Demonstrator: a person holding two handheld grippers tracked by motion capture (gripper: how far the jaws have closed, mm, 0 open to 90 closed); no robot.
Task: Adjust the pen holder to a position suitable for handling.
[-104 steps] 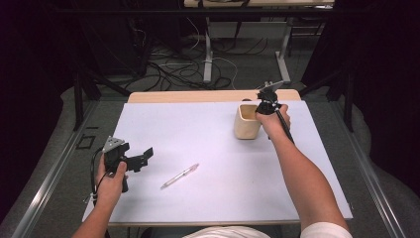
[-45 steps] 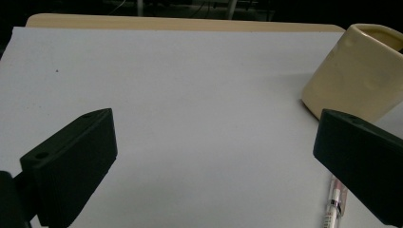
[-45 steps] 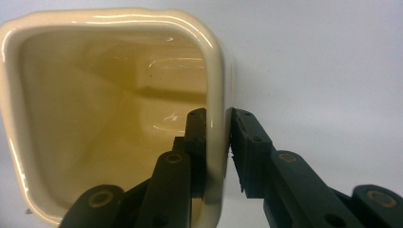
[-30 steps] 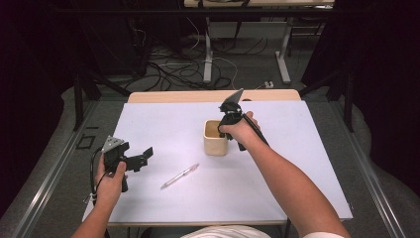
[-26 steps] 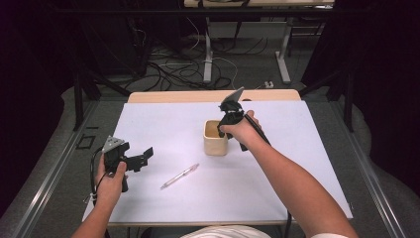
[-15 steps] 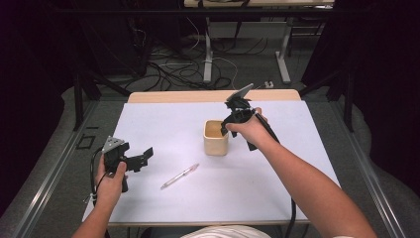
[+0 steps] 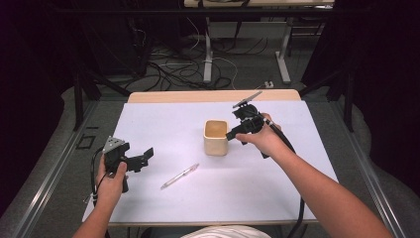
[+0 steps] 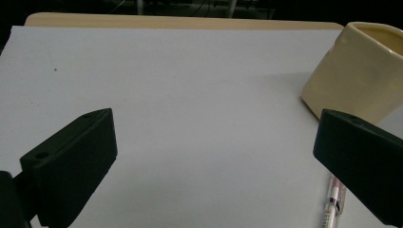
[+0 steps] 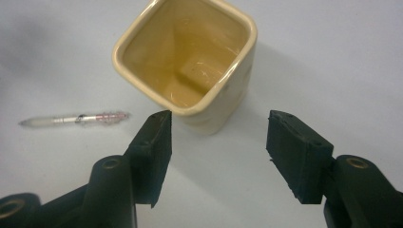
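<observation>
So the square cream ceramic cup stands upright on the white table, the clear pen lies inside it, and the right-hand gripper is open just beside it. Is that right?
Not quite. The clear pen is not inside the square cream ceramic cup; it lies flat on the white table, apart from the cup. The right gripper view shows the cup empty. The rest holds: the cup stands upright, and the right gripper is open beside it, its jaws having just been opening with nothing between them.

Cup (image 7: 216,138) and pen (image 7: 180,176) obstruct – elsewhere seemingly open

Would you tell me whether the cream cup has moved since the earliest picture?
Yes. The cream cup went left from the mat's far right corner to its middle.
</observation>
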